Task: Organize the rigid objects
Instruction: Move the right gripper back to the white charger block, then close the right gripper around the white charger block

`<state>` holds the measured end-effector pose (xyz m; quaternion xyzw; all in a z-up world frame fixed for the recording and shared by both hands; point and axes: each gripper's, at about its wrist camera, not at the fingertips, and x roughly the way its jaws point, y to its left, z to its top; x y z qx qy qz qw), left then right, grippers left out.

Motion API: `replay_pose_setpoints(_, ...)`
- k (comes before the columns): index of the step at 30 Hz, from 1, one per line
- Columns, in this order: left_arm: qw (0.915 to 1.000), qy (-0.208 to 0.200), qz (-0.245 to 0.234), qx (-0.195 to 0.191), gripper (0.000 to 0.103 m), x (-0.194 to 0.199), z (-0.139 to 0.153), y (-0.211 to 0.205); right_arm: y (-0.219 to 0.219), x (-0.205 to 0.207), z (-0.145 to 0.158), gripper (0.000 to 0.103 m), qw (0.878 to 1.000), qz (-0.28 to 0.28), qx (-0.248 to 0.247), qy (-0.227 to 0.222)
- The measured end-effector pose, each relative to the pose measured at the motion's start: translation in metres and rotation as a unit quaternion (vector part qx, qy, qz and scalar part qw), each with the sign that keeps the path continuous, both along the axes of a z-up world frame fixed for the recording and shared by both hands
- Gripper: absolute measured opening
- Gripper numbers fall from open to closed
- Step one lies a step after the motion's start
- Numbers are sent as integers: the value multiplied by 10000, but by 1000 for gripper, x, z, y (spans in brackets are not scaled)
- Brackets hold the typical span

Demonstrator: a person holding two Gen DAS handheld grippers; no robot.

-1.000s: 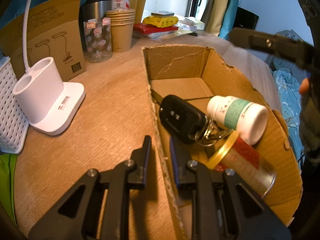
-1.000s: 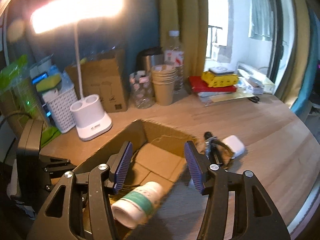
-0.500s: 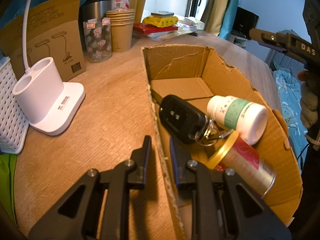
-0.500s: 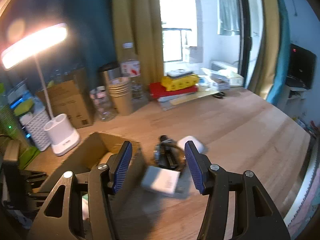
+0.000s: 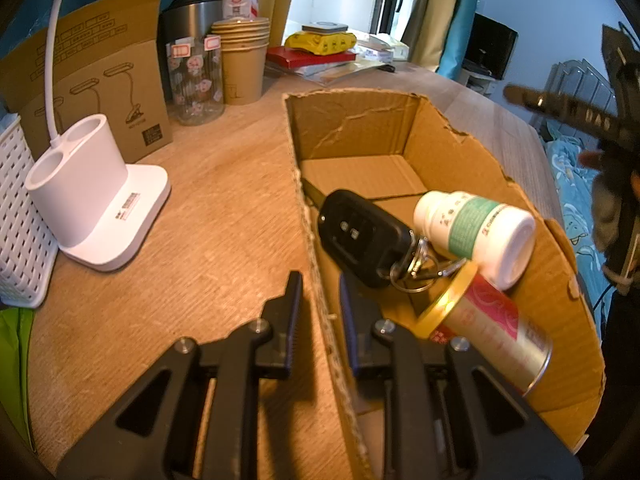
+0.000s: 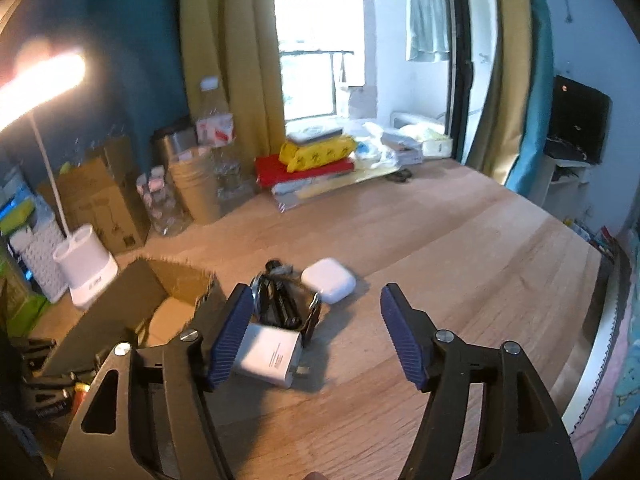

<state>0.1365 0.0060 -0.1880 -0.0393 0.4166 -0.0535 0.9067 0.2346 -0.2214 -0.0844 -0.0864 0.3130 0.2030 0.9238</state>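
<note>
My left gripper (image 5: pixel 318 312) is shut on the near left wall of an open cardboard box (image 5: pixel 356 120). Inside the box lie a black car key with rings (image 5: pixel 362 234), a white pill bottle with a green label (image 5: pixel 476 230) and a red and gold can (image 5: pixel 490 334). My right gripper (image 6: pixel 316 334) is open and empty, above the table. Below it lie a white charger block (image 6: pixel 270 356), a dark tangled object with a watch-like face (image 6: pixel 280 298) and a white earbud case (image 6: pixel 328 280), just right of the box (image 6: pixel 132 304).
A white lamp base (image 5: pixel 94 196), a white basket (image 5: pixel 16 216), a brown carton (image 5: pixel 88 72), a printed glass jar (image 5: pixel 196 80), stacked paper cups (image 5: pixel 242 64) and a steel flask (image 5: pixel 188 12) stand left and behind. Red and yellow packs (image 6: pixel 316 160) lie at the back. The table edge (image 6: pixel 600 320) runs at the right.
My right gripper has swung right and away from over the box, so the charger, dark object and earbud case lie under it. The left gripper and box have not moved.
</note>
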Motion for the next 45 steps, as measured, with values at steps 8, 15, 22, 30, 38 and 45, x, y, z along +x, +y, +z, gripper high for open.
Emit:
replay_pose_setpoints(8,10000,0,1,0,20,0,0,0,23,2,-33,72,9978,466,-334,327)
replay_pose_setpoints(15,10000,0,1,-1,20,0,0,0,32,7,-46,72,9963,568,-271,584)
replay_pose_setpoints(22,10000,0,1,-1,20,0,0,0,41,11,-55,72,9946,673,-293,733)
replay_pose_setpoints(30,10000,1,1,-2,20,0,0,0,42,17,-59,72,9940,641,-219,860)
replay_pose_setpoints(38,10000,0,2,-3,20,0,0,0,39,23,-68,72,9936,503,-230,984)
replay_pose_setpoints(45,10000,0,3,0,20,0,0,0,38,18,-68,72,9933,399,-513,958)
